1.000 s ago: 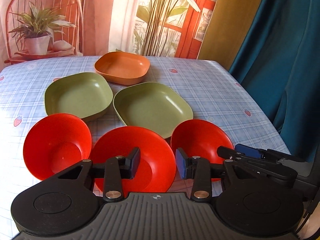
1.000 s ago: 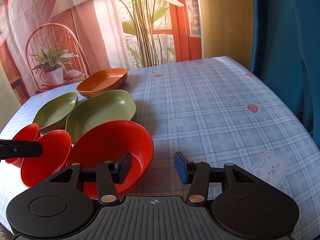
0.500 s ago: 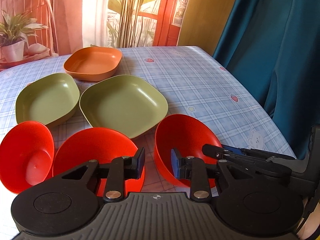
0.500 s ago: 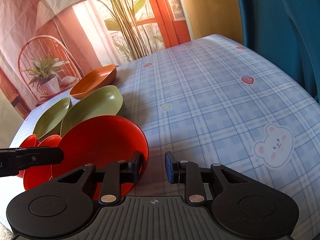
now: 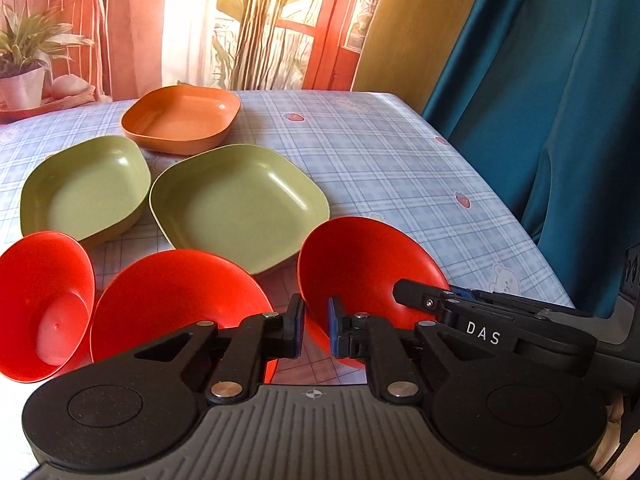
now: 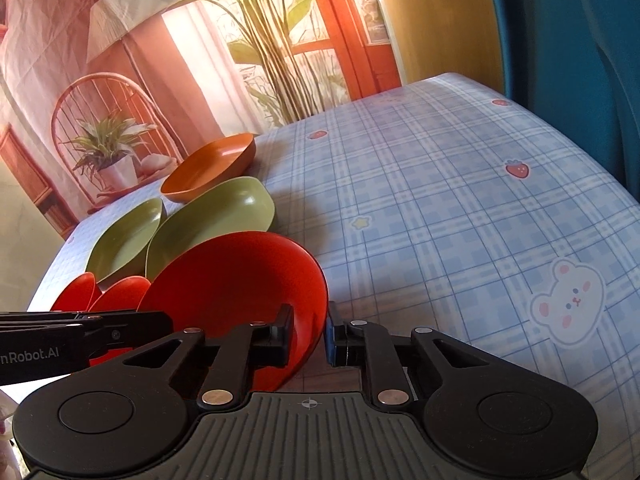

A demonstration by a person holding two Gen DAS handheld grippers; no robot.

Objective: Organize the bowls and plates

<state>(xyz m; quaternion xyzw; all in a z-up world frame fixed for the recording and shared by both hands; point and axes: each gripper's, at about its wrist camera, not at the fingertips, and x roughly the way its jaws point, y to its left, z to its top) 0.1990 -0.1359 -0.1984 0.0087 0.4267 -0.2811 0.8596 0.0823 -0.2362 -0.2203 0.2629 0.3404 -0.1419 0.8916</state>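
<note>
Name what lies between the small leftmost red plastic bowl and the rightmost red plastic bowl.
Another round red plastic bowl, shown in the left wrist view.

Lettering on my two grippers
My right gripper (image 5: 486, 336) carries white letters "DAS"; my left gripper (image 6: 60, 350) carries the cut-off white print "nRobot.AI" along its side.

Warm, bright daylight falls from the far left; the green plate (image 5: 240, 204) shows glare streaks; short shadows fall rightward on the table (image 6: 460, 208); fisheye bending and dark vignetting mark the corners; focus sharp.
</note>
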